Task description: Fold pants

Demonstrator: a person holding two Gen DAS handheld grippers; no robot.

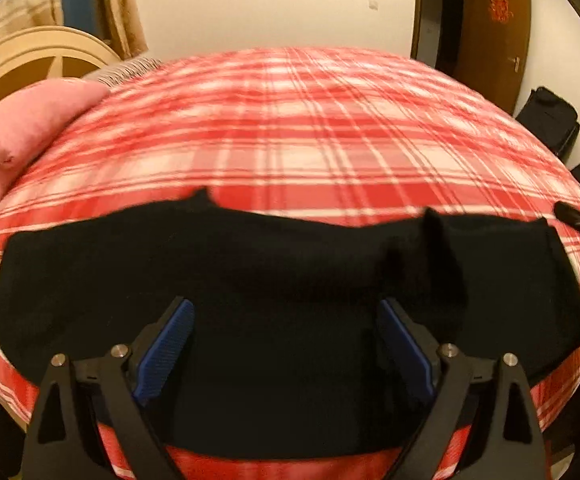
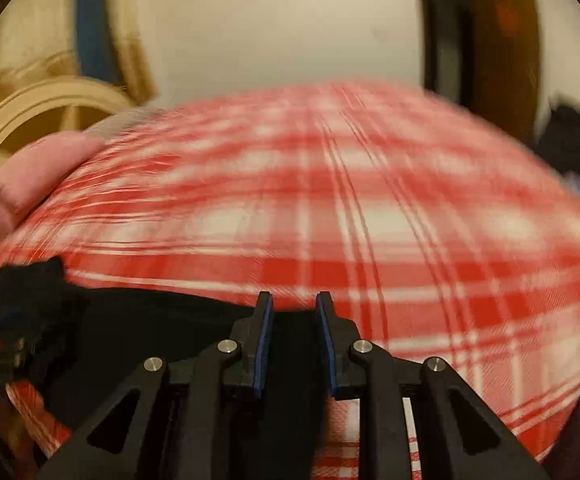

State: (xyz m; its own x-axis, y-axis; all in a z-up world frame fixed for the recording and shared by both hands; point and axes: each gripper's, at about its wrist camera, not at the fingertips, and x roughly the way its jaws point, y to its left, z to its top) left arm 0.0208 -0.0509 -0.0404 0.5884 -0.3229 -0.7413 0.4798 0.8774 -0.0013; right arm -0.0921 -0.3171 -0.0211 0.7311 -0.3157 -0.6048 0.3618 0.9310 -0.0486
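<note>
Black pants [image 1: 250, 280] flat on plaid bed [image 1: 290, 128]; left gripper [image 1: 286, 340] wide above, right gripper [image 2: 292, 336] narrowed over edge; next, pinch hem

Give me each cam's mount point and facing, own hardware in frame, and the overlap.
Left wrist: on the left claw, angled down across black pants on the plaid bed; its wide-apart fingers show.
Right wrist: on the right claw, angled down over the pants' edge; its narrow-set fingers show, cloth between them.
Shared: pants, bed, pink pillow, wall, doorway.
</note>
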